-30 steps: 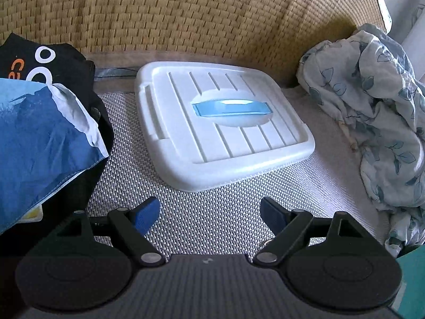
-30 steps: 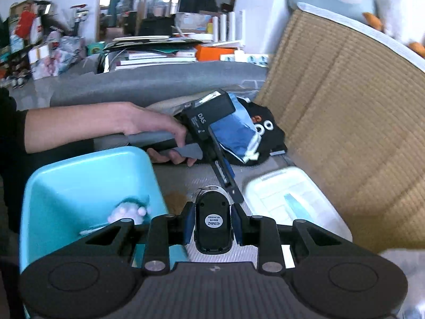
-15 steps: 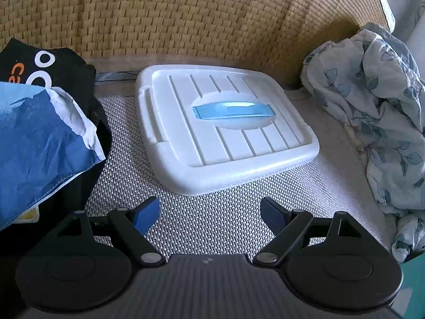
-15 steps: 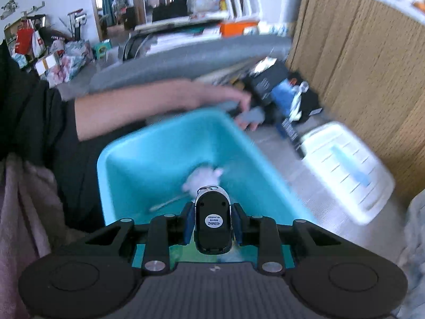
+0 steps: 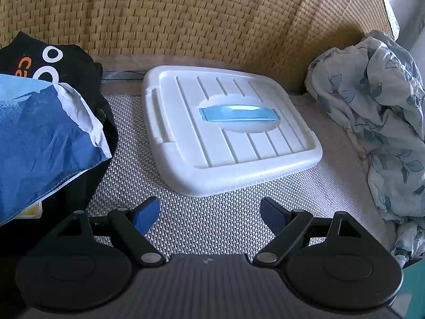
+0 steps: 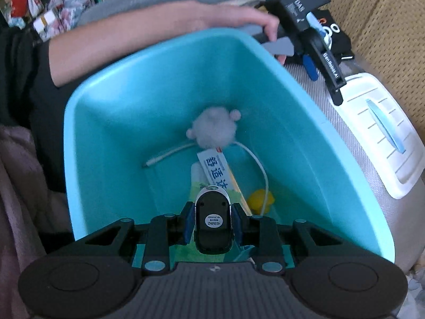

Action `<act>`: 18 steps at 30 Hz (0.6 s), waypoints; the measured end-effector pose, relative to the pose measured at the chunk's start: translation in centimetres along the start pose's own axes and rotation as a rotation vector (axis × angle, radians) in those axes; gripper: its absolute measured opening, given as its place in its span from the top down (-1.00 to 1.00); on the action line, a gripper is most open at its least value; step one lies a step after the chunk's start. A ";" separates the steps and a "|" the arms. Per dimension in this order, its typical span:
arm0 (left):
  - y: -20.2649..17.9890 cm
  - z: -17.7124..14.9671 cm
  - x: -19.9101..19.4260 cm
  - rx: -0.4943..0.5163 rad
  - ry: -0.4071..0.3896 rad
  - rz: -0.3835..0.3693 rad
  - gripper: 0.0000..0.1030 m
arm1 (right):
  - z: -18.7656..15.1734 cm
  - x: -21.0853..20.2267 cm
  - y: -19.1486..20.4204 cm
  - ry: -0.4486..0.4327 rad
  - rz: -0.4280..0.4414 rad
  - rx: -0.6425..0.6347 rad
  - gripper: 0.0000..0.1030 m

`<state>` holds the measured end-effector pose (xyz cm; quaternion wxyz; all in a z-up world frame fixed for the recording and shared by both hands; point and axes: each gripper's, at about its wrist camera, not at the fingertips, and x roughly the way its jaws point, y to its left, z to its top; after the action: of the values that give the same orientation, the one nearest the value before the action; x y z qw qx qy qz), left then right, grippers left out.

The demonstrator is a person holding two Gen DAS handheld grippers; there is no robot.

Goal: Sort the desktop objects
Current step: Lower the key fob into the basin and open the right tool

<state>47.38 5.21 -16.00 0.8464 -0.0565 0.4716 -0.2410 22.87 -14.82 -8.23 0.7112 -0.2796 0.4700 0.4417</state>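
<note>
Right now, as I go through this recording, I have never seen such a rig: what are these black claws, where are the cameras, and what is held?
No robot: a person holds a two-finger gripper in each hand, each carrying a forward-looking fisheye camera. The left wrist view shows the left gripper open and empty above a woven mat, facing a white lid with a blue handle. The right wrist view shows the right gripper shut on a small black remote, over a teal bin that holds a fluffy toy, a white cable and a yellow item.

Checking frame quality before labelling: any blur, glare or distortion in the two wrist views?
Left wrist: sharp, glare on the blue handle of the white lid, fisheye bends the woven mat. Right wrist: forearm and teal bin rim slightly soft, key fob crisp.
</note>
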 end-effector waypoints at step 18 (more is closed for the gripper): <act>-0.4 0.0 0.4 0.019 0.013 -0.011 -0.66 | 0.1 2.3 0.8 0.130 0.042 -0.053 0.37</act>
<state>47.38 4.63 -16.20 0.8425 -0.0497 0.4743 -0.2503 22.61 -13.53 -10.27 0.6623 -0.3165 0.5090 0.4496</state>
